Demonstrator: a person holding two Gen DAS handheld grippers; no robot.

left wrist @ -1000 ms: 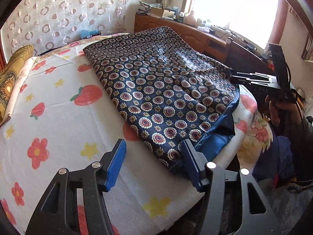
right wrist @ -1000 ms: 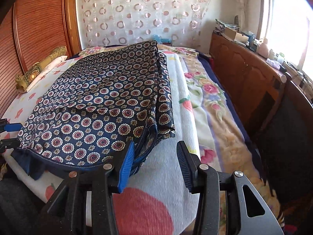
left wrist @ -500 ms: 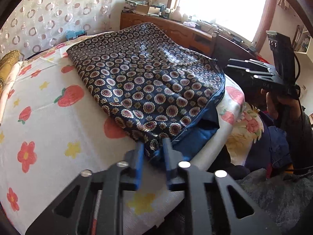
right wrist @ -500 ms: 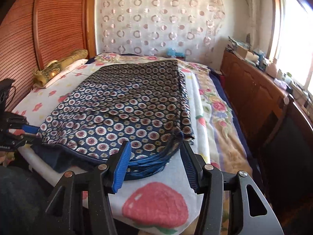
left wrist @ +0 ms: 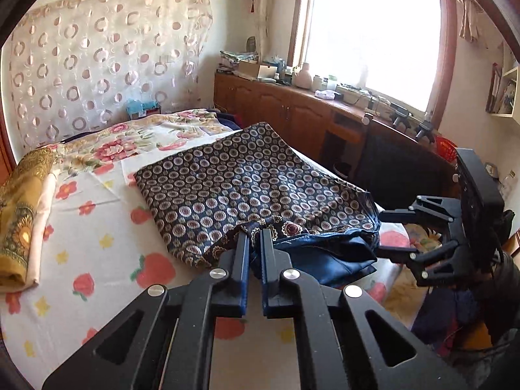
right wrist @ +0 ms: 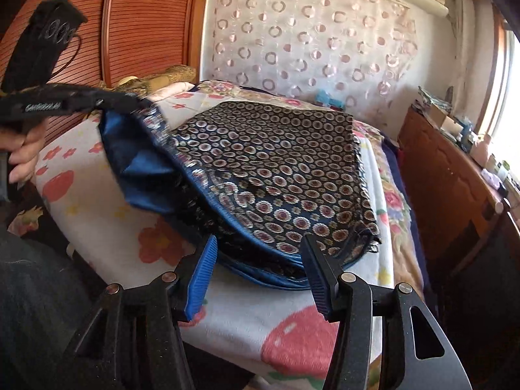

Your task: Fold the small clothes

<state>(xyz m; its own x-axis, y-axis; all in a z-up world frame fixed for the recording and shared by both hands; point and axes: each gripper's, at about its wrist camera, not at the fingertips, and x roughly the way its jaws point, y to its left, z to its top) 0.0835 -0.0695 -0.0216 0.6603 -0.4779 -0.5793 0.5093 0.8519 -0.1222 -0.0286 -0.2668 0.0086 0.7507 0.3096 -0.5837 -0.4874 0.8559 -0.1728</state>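
On the bed (left wrist: 97, 260), a dark patterned garment (left wrist: 247, 182) is lying folded near the foot edge. The left gripper (left wrist: 255, 237) is pinching the garment's near corner and holding it raised off the sheet. The right gripper (right wrist: 256, 253) is standing half open, its fingers straddling the other near corner without pressing it.
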